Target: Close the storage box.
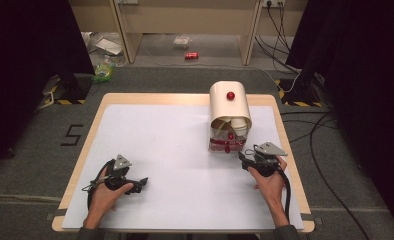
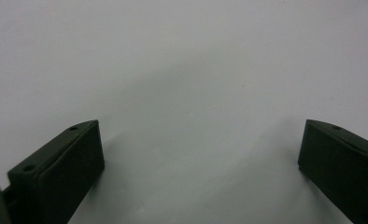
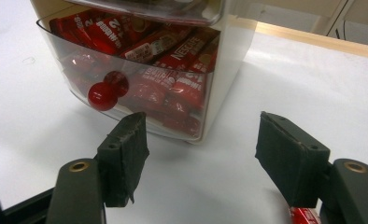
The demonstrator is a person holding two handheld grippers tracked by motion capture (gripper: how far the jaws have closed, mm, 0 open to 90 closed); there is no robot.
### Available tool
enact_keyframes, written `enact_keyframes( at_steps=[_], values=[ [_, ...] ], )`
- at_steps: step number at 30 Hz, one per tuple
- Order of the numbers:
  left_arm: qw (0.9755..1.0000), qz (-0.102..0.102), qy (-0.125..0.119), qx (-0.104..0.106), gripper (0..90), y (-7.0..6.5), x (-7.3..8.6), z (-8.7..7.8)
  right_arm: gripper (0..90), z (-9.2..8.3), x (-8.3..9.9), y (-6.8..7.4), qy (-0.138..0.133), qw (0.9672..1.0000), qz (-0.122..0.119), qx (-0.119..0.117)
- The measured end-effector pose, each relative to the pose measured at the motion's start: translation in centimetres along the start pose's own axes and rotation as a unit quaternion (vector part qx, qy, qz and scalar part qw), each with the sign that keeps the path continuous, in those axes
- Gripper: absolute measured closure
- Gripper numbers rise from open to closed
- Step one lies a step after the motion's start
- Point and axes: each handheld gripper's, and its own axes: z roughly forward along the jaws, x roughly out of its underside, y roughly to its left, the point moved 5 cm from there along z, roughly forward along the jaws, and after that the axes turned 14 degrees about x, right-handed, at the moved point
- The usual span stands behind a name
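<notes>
A cream dispenser box (image 1: pixel 229 107) with a red knob on top stands at the table's right back. Its clear bottom drawer (image 3: pixel 126 98) carries a red ball knob (image 3: pixel 102 95) and holds several red snack packets (image 3: pixel 173 70). Paper cups (image 1: pixel 238 125) sit in the compartment above. My right gripper (image 1: pixel 248 152) is just in front of the box's right corner, open, with nothing between its jaws (image 3: pixel 201 125). A bit of a red packet (image 3: pixel 303 215) shows under its right jaw. My left gripper (image 1: pixel 141 184) rests at the front left, open over bare white tabletop (image 2: pixel 198 144).
The white table surface (image 1: pixel 175 150) has a wooden rim (image 1: pixel 85 150). On the floor behind it lie a red can (image 1: pixel 191 55), plastic bags (image 1: pixel 104 70) and cables (image 1: pixel 310 130). Black curtains hang at both sides.
</notes>
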Motion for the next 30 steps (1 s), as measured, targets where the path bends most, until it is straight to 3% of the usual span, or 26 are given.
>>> enact_keyframes(
  at_steps=[13,30],
  values=[
    [1.0,0.0,0.0,0.0,0.0,0.0,0.0,0.0,34.5,-1.0,-0.1,-0.5,-0.001,0.9997,0.022,-0.014],
    [1.0,0.0,0.0,0.0,0.0,0.0,0.0,0.0,34.5,-2.0,0.0,-0.6,0.0,0.9995,0.022,-0.024]
  ],
)
